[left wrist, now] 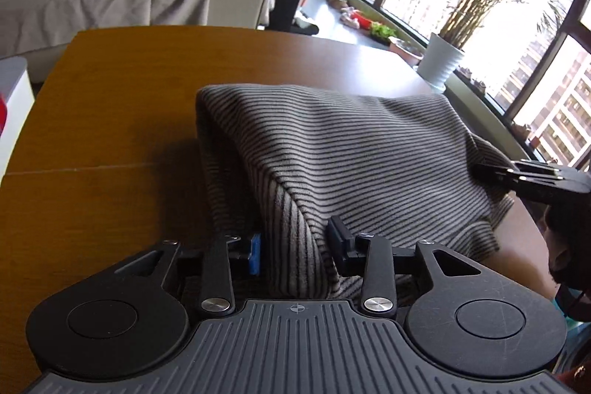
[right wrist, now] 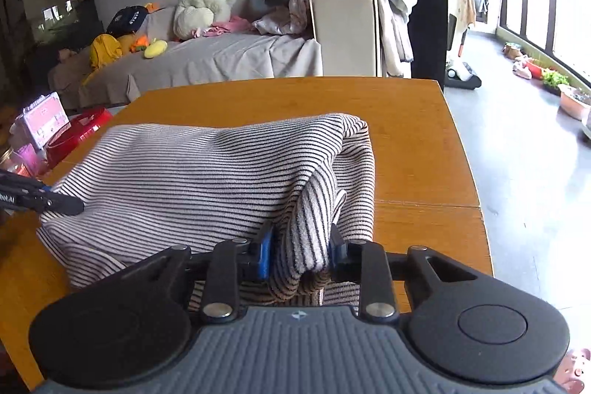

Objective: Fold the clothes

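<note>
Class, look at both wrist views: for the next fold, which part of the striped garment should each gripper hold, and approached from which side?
Grip the striped garment at its two near corners, coming in from the near table edge. Each corner bunches into a raised ridge that fits between fingers: the left gripper and right gripper each already pinch one, with the cloth spanning between them.

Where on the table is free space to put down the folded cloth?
Bare wood lies beyond the grey striped knit garment up to the far edge of the wooden table, and in a strip along its window-side edge. The opposite corner, by the red box and pink case, is crowded.
</note>
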Motion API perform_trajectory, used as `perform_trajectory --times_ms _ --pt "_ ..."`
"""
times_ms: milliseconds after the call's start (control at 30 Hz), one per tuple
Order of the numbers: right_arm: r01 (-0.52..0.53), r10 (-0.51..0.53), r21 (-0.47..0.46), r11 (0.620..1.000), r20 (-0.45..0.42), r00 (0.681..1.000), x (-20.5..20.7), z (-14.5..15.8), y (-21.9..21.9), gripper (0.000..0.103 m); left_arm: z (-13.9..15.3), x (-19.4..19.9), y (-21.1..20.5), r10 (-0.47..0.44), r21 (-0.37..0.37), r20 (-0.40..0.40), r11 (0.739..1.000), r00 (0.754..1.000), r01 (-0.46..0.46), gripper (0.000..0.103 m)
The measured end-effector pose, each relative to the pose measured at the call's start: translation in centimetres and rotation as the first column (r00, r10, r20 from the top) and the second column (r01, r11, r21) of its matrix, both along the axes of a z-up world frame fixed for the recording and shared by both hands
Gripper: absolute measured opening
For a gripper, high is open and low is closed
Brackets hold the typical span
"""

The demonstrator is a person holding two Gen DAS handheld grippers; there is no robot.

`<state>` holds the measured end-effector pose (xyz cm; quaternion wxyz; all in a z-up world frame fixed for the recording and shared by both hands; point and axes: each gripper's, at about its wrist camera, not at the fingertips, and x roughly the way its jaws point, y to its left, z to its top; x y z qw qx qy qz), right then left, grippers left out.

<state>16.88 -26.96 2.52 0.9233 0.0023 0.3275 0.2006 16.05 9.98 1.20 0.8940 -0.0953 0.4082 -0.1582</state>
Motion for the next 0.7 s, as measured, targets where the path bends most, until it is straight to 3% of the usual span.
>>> perform_trajectory --times_ms 233,333,400,533,633,667,700 --pt "-0.002 -0.003 0.041 0.999 0.124 0.992 1.2 3.3 0.5 0.022 2.1 1.6 -0.6 0.003 -0.004 0.082 1.0 0.997 -0.002 0.034" --pt "0.02 -0.016 -0.03 0.999 0.118 0.993 2.5 2.1 0.8 0.022 1.1 2.6 -1.1 0.02 0.058 0.086 0.998 0.996 -0.025 0.035" --pt "0.029 -0.022 -0.094 0.995 0.081 0.996 3.3 0.2 0.8 0.024 -0.1 2.7 -1.4 0.028 0.105 0.082 0.994 0.996 -0.037 0.04" --pt "0.113 -0.112 -0.02 0.993 0.049 0.992 3.2 -0.3 -1.2 0.065 0.5 1.5 -1.4 0.046 0.112 0.104 0.992 0.994 -0.057 0.049" --pt "0.148 -0.148 -0.003 0.989 0.04 0.988 2.9 0.6 -2.1 0.087 1.8 0.4 -0.8 0.064 0.098 0.11 0.992 0.992 -0.075 0.051" --pt "0.149 -0.149 0.001 0.989 0.053 0.987 2.9 0.9 -2.1 0.091 2.4 0.0 -0.7 0.065 0.077 0.117 0.994 0.991 -0.075 0.053" --pt "0.15 -0.15 0.004 0.989 0.067 0.986 2.8 1.3 -2.1 0.1 3.1 -0.5 -0.6 0.064 0.045 0.125 0.997 0.99 -0.07 0.054"
